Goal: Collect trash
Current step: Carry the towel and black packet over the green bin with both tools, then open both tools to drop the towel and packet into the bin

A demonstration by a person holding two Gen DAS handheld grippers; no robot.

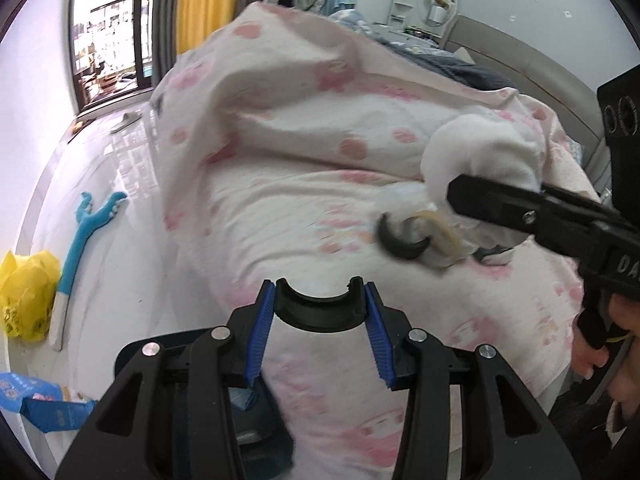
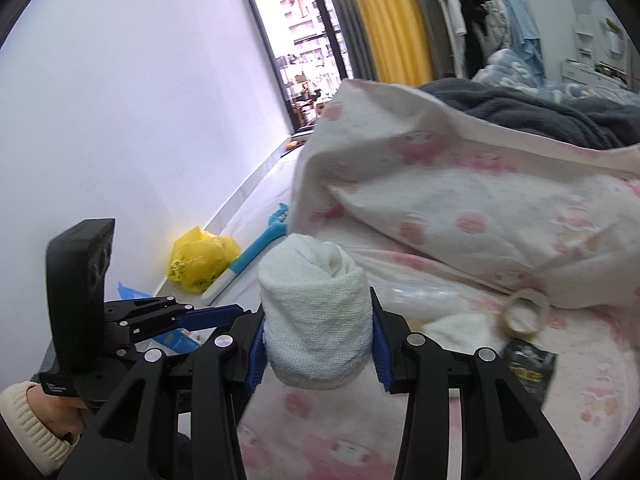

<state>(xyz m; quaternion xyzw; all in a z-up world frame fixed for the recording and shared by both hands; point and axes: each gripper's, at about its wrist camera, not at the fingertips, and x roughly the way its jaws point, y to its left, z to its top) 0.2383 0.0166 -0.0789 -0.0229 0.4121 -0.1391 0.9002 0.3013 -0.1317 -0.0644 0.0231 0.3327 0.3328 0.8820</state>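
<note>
My right gripper (image 2: 318, 336) is shut on a rolled white cloth (image 2: 316, 312) and holds it above the pink-patterned bed. The same cloth (image 1: 480, 156) shows in the left wrist view, gripped by the right gripper (image 1: 404, 236). My left gripper (image 1: 320, 304) is open and empty over the bedspread (image 1: 304, 184). A tape ring (image 2: 522, 312), a black wrapper (image 2: 530, 368) and a clear plastic scrap (image 2: 424, 296) lie on the bed to the right of the cloth.
On the floor by the wall lie a yellow plastic bag (image 1: 28, 292), a blue long-handled scratcher (image 1: 80, 240) and blue packaging (image 1: 36, 404). A bunched quilt (image 2: 460, 184) rises behind. Grey and blue blankets (image 2: 540, 116) lie further back.
</note>
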